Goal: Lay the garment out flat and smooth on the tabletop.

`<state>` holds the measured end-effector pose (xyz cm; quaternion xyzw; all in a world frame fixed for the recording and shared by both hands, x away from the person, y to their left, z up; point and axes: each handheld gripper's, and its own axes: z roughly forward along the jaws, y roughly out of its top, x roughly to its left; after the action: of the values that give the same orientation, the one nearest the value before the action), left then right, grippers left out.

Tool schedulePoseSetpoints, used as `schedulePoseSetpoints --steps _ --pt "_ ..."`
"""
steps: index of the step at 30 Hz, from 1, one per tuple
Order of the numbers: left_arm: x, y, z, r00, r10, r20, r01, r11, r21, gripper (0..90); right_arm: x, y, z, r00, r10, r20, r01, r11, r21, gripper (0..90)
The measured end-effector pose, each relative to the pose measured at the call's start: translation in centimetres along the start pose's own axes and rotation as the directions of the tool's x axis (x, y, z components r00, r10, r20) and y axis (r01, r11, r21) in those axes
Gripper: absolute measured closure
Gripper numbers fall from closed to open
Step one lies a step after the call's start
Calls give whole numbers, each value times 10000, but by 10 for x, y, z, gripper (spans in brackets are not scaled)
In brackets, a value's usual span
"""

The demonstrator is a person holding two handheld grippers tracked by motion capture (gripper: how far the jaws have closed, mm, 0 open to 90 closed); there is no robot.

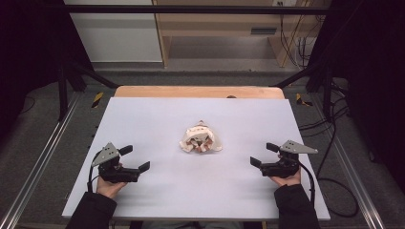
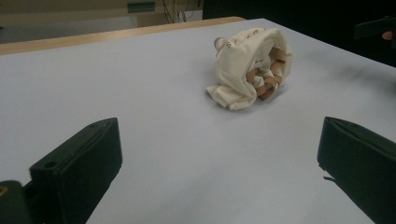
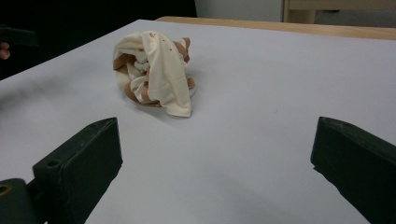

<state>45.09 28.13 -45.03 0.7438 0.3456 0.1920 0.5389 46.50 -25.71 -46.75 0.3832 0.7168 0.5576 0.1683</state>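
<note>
We are holding the left gripper (image 1: 134,159) and right gripper (image 1: 261,155) released, empty, well apart from the crumpled cream cloth with tan printed patches (image 1: 200,139) lying mid-table. We judge nothing begun; next comes reaching inward. The gripper views are revealing its folds and hanging corner.

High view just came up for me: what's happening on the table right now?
A person holds the left gripper and the right gripper low over the white table, both with jaws open and empty. They point inward at a crumpled cream cloth with brown patches lying in the middle. Neither gripper touches it.
</note>
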Motion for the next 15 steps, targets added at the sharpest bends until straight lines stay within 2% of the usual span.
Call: schedulePoseSetpoints --steps 15 --pt "0 3 1 9996 -156 -246 155 9999 -15 0 4 3 1 9999 -164 -26 164 9998 -68 31"
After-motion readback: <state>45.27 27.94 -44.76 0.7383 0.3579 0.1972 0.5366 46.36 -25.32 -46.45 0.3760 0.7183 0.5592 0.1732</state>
